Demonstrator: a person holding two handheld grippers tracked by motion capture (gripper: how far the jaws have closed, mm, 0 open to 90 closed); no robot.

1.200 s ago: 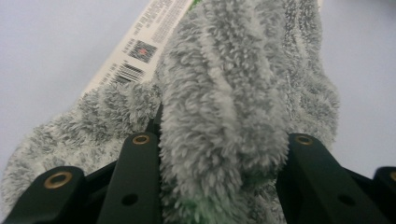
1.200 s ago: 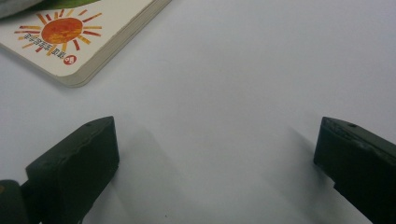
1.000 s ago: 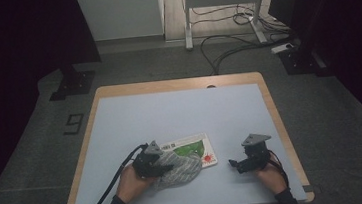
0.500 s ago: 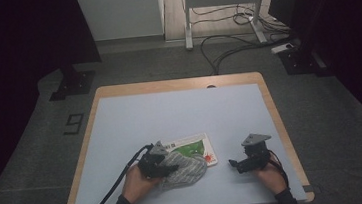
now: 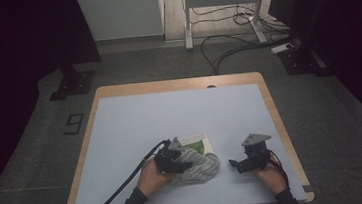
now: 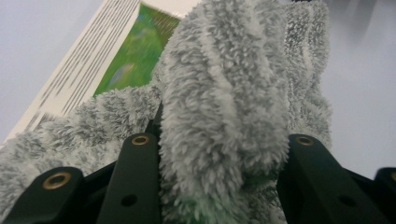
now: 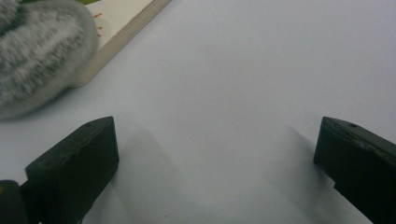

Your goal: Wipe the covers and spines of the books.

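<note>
The fluffy grey cloth (image 5: 197, 164) lies low in the centre of the high view, draped half over a green-covered book (image 5: 198, 145), bunched between the left claw (image 6: 219, 154) jaws; pulling could drag the book along or slip the pile, while the right claw (image 7: 217, 154) gapes empty over the worktop (image 5: 170, 118)

Left gripper (image 5: 187, 162) clamped, right gripper (image 5: 235, 165) agape

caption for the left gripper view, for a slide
Left tool clamped on a fluffy grey cloth lying over a green-covered book.
</note>
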